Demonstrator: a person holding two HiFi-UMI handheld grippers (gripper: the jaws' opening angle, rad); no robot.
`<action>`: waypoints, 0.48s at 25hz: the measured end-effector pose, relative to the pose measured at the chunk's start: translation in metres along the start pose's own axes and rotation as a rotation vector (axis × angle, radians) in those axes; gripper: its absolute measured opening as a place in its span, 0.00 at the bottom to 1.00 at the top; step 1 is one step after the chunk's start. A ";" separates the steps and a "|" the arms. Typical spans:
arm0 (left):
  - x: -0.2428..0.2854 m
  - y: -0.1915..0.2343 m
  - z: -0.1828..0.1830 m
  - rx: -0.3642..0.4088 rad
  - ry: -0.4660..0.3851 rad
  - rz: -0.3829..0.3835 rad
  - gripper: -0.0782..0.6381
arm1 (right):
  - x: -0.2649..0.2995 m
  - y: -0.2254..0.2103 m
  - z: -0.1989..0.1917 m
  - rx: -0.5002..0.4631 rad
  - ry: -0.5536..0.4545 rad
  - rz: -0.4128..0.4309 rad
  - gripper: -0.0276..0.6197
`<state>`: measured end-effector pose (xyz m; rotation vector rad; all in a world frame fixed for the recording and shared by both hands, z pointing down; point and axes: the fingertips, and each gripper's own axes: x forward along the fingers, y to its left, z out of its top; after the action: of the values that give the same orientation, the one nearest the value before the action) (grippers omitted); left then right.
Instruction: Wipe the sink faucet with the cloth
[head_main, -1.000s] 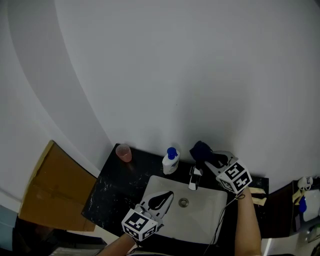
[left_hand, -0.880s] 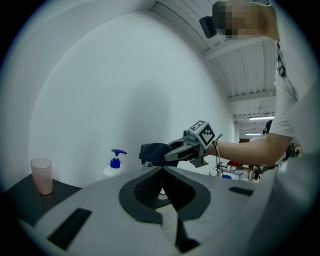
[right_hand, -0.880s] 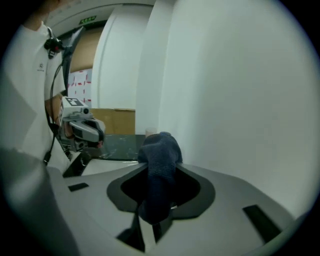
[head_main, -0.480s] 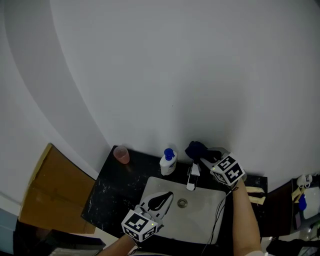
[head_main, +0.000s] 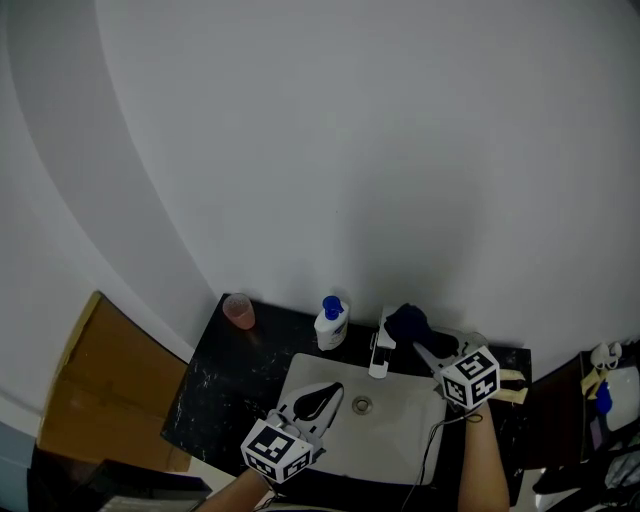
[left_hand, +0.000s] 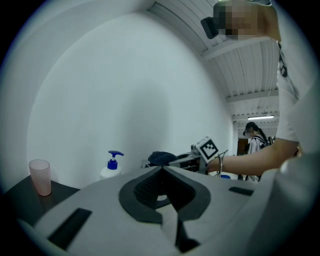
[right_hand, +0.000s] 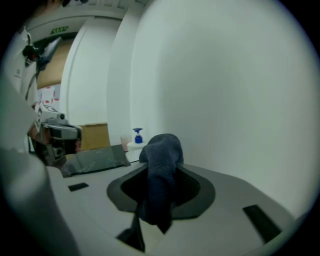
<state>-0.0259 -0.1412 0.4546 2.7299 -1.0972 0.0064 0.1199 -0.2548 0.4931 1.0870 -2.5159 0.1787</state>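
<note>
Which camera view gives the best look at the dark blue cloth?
The right gripper view: the cloth fills the centre, pinched between the jaws, with its weave visible. In the head view the cloth is only a small dark lump beside the faucet. In the left gripper view the cloth is small and distant.

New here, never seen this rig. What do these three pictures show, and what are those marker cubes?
A person holds a two-jaw gripper in each hand; the cubes are part of them. One picture is from a head camera looking down; the others ride on the grippers. A dark counter carries a white sink, faucet, soap bottle and pink cup. The right gripper clamps a dark blue cloth near the faucet; the left gripper, shut and empty, is over the sink.
</note>
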 end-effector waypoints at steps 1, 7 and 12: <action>0.000 -0.001 -0.001 0.000 0.001 -0.002 0.11 | -0.008 0.019 -0.004 0.011 -0.023 0.058 0.23; 0.000 -0.001 -0.007 -0.002 0.020 -0.002 0.11 | -0.006 0.107 -0.034 0.005 0.055 0.351 0.23; 0.002 -0.002 -0.005 0.000 0.022 0.006 0.11 | 0.030 0.075 -0.034 0.043 0.127 0.285 0.23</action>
<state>-0.0231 -0.1404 0.4592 2.7194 -1.0995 0.0372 0.0568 -0.2142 0.5393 0.7033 -2.5497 0.3701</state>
